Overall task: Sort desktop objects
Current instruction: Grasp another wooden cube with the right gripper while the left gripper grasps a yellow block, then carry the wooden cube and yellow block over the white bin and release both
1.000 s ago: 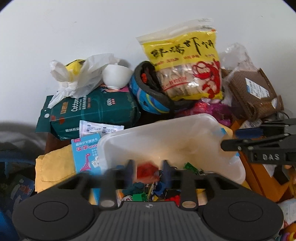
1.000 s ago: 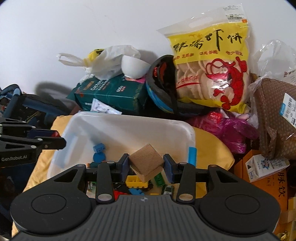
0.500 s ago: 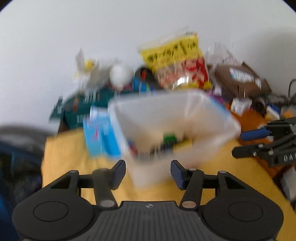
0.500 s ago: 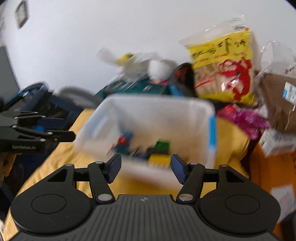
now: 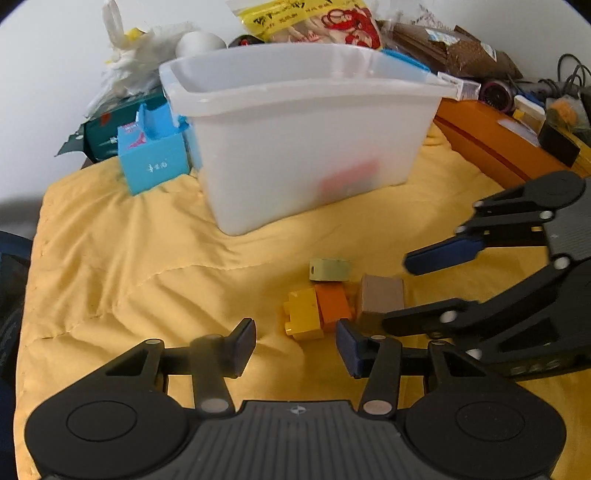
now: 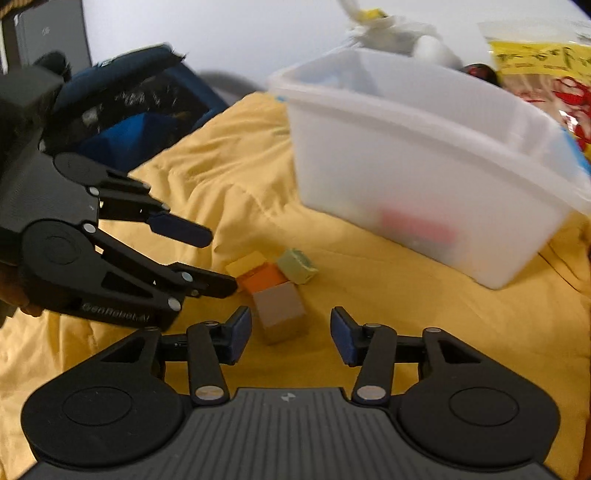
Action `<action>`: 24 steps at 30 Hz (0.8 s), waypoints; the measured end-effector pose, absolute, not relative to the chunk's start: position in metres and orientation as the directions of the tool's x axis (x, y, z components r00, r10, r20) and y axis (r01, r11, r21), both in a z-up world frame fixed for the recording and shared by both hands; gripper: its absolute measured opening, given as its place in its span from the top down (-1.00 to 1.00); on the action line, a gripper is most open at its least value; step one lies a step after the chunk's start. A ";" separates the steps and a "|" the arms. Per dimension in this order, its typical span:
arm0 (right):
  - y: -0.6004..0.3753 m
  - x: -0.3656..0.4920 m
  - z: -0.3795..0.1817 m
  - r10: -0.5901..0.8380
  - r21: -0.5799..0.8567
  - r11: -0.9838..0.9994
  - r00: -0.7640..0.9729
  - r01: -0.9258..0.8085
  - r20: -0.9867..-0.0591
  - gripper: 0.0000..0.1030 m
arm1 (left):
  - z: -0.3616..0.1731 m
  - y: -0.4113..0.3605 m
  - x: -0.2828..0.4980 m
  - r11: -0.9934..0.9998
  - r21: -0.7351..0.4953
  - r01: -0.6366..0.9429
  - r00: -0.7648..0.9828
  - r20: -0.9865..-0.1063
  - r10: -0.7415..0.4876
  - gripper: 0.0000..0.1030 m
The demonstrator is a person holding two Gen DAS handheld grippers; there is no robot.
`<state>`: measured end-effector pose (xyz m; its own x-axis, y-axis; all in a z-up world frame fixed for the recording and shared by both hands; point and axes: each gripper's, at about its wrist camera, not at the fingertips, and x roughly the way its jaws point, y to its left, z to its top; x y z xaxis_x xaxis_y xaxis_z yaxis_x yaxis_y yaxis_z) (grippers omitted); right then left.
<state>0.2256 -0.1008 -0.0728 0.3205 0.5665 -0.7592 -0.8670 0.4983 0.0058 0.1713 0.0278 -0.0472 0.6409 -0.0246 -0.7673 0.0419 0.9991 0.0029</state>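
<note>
Cloth: yellow cloth (image 5: 147, 258) spread rumpled under everything, covering the surface.
Bin: translucent white plastic bin (image 5: 303, 140) standing upright on the cloth toward the back; a blurred red shape shows through its front wall.
Clutter behind: yellow snack bag (image 5: 306, 18), brown paper package (image 5: 450, 48), white crumpled plastic bag (image 5: 136, 62) and dark green tissue pack (image 5: 110, 129) crowd the wall side.
Blue box: small blue carton (image 5: 153, 162) just beside the bin's left corner.
Right gripper (image 6: 291, 336): low over the cloth, jaws closing but not yet touching anything; the brown block sits between its pads with gaps on both sides.
Left gripper (image 5: 295, 347): also low, jaws closing, holding nothing; the yellow brick lies just ahead of its pads, not between them.
Block cluster: four small pieces lie together on the cloth in front of the bin, well apart from it.
Brown block (image 6: 280, 310): nearest the right gripper, touching the orange block.
Orange block (image 5: 332, 304): in the middle of the cluster.
Yellow brick (image 5: 303, 314): against the orange block's left side in the left wrist view.
Pale green block (image 5: 330, 269): at the far edge, closest to the bin.
</note>
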 end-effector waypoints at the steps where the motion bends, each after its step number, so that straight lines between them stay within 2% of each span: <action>1: -0.097 0.225 -0.076 0.563 -0.001 0.493 0.320 -0.870 -0.762 0.08 | -0.050 0.027 0.172 0.999 0.006 0.043 0.636 -0.771 -0.023 -0.01; 5: -0.089 0.222 -0.091 0.544 -0.020 0.469 0.307 -0.883 -0.781 0.30 | -0.057 0.029 0.180 0.999 0.009 0.034 0.618 -0.786 -0.014 0.08; 11: -0.100 0.229 -0.087 0.550 0.016 0.514 0.315 -0.858 -0.774 0.31 | -0.064 0.024 0.188 0.997 0.028 0.077 0.622 -0.782 -0.027 0.12; 15: -0.124 0.234 -0.078 0.550 0.043 0.566 0.338 -0.823 -0.764 0.31 | -0.063 0.022 0.192 0.996 0.036 0.077 0.635 -0.772 -0.021 0.47; 24: -0.158 0.237 -0.071 0.547 0.082 0.627 0.363 -0.775 -0.754 0.31 | -0.054 0.025 0.180 0.996 0.046 0.077 0.658 -0.753 -0.016 0.50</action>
<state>0.2366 -0.1580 -0.0710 0.3629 0.5474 -0.7541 -0.7749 0.6267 0.0820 0.1797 0.0254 -0.0542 0.6576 -0.0159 -0.7532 0.0766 0.9960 0.0458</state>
